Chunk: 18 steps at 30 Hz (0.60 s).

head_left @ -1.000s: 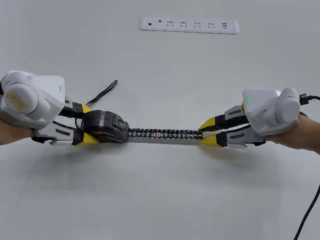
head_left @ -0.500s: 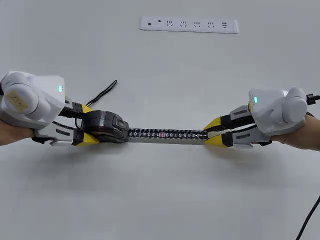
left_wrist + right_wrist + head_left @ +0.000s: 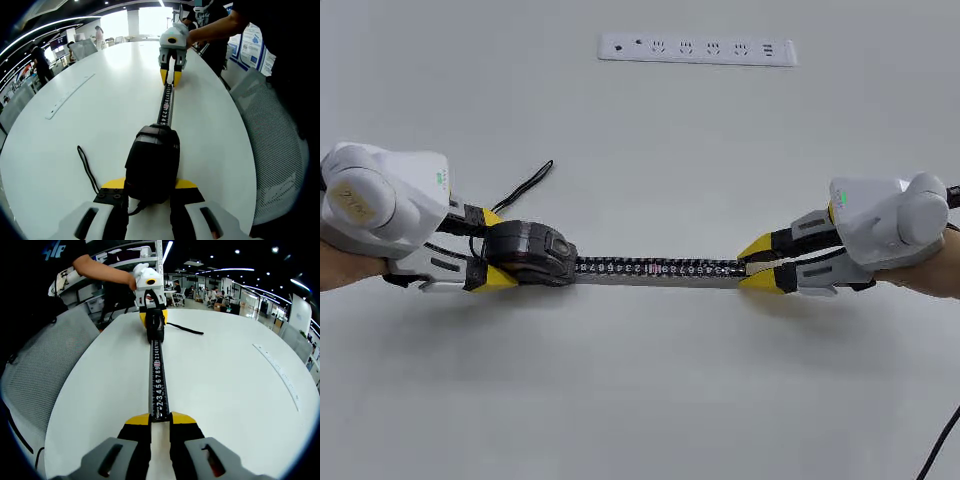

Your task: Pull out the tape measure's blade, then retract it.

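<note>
A black tape measure case (image 3: 532, 253) (image 3: 152, 162) rests on the white table, and my left gripper (image 3: 491, 248) (image 3: 150, 184) is shut on it. Its dark numbered blade (image 3: 660, 268) (image 3: 158, 385) (image 3: 166, 102) stretches level to the right, just above the table. My right gripper (image 3: 758, 264) (image 3: 160, 419) is shut on the blade's end. In the right gripper view the case (image 3: 155, 322) sits far off between the left gripper's yellow tips. A thin black wrist strap (image 3: 525, 187) (image 3: 86, 167) trails from the case across the table.
A white power strip (image 3: 698, 48) (image 3: 70, 95) (image 3: 281, 372) lies flat at the far side of the table. A black cable (image 3: 938, 448) hangs at the lower right. A mesh chair (image 3: 277, 150) (image 3: 37, 360) stands past the table's near edge.
My right gripper has moved to the right with the blade's end, and more of the blade has come out of the case. The left gripper and case have stayed put.
</note>
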Tool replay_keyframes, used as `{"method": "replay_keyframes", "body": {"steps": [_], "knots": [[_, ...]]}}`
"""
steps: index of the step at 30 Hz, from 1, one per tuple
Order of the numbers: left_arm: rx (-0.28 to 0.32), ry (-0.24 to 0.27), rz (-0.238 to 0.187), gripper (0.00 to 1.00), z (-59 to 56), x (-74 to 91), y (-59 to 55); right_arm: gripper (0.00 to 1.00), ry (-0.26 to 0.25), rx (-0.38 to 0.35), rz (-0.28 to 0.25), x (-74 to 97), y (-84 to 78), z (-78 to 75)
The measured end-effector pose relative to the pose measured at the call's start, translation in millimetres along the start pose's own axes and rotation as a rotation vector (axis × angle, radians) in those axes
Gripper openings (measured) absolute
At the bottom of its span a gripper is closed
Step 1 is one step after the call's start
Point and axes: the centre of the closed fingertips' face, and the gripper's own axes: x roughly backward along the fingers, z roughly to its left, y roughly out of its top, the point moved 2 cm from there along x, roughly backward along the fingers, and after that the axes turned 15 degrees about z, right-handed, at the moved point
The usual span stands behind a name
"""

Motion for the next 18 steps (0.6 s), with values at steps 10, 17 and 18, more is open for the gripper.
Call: {"method": "replay_keyframes", "body": {"steps": [10,17,18], "knots": [[-0.002,-0.001,0.001,0.28,0.1,-0.2,0.4,0.11,-0.003,-0.005,0.011,3.8,-6.8,-0.2],[-0.003,-0.001,0.002,0.28,-0.3,-0.3,0.5,0.11,-0.003,-0.010,0.015,6.2,-10.8,0.5],[-0.003,-0.001,0.002,0.28,-0.3,-0.3,0.5,0.11,-0.003,-0.010,0.015,6.3,-10.8,0.5]]}}
